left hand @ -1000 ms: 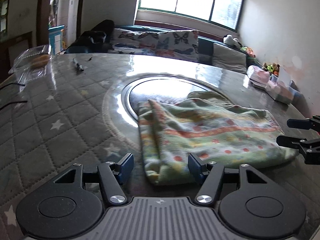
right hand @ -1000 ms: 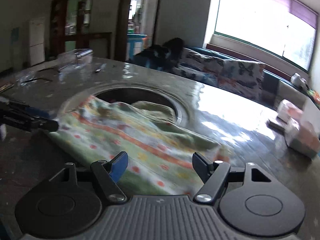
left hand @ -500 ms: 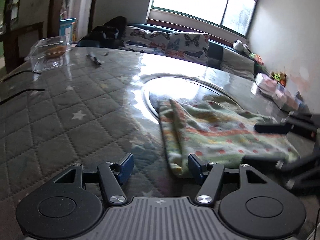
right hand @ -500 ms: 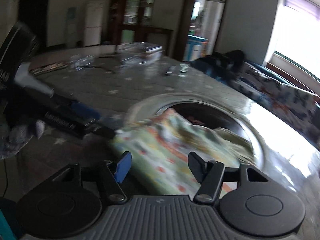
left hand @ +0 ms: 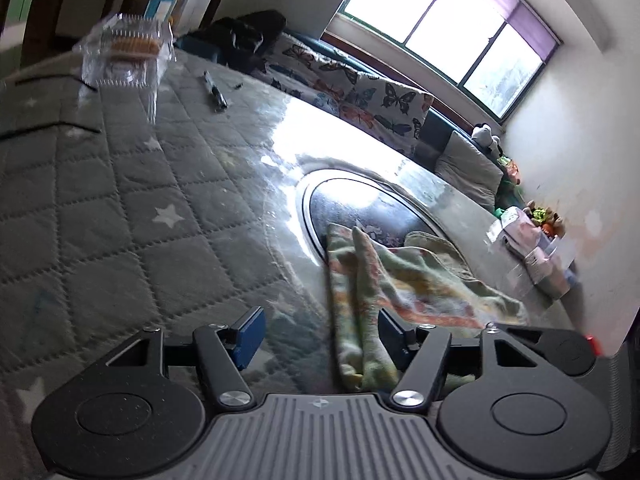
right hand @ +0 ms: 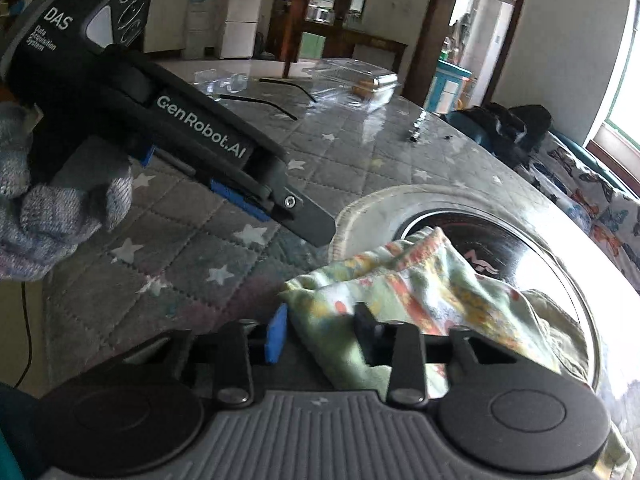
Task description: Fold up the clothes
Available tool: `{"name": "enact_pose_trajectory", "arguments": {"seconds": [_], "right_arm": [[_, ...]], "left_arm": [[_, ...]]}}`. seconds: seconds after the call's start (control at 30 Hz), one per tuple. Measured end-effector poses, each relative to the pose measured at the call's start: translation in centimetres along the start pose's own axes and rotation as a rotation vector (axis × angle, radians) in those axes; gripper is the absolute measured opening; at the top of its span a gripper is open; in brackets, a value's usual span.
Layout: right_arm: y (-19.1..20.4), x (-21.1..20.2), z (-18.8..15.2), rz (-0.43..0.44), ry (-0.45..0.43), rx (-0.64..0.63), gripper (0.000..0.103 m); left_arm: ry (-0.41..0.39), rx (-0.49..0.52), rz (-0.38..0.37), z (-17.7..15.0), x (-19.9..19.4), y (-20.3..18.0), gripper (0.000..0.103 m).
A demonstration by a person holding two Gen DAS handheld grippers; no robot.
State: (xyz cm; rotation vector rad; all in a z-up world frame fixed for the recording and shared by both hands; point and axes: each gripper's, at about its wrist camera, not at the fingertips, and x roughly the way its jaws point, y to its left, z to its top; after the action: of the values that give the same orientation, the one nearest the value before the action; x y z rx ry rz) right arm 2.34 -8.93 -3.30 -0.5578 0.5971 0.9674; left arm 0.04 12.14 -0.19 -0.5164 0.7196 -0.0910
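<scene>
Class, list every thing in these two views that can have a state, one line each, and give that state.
Cloth: crumpled, partly folded, lying over the round plate's edge.
Left hand-held gripper: open, the cloth's edge between its fingers, not pinched.
Right hand-held gripper: closing on a corner of the cloth.
Clear plastic box: lid shut, food inside.
Pen: lying flat on the table.
</scene>
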Motion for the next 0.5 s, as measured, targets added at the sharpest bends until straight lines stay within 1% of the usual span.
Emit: {"name": "enact_pose_trajectory", "arguments": {"seconds": [0.03, 0.07, 0.23, 0.33, 0.5], "right_arm": [[-0.2, -0.1, 0.0, 0.004, -0.005, 0.012, 0.02], [-0.4, -0.4, 0.0, 0.011, -0.013, 0.026, 0.016], [-1.3, -1.6, 0.1, 0.023, -0.059, 0.078, 0.013], [-2.1, -2.6, 0.0, 0.029, -0.089, 0.119, 0.012], [-3.0, -4.5, -0.2, 0.032, -0.134, 0.162, 0.011]], "left_arm": [[0.008, -0.017, -0.01, 0.1, 0.3, 0.0, 0.067], [0.017, -0.037, -0.022, 0.3, 0.5, 0.1, 0.068], [0.06, -0.134, -0.086, 1.0, 1.8, -0.1, 0.073], [0.074, -0.154, -0.102, 1.4, 2.6, -0.6, 0.075], [0.117, -0.17, -0.117, 1.8, 4.3, -1.8, 0.075]]}}
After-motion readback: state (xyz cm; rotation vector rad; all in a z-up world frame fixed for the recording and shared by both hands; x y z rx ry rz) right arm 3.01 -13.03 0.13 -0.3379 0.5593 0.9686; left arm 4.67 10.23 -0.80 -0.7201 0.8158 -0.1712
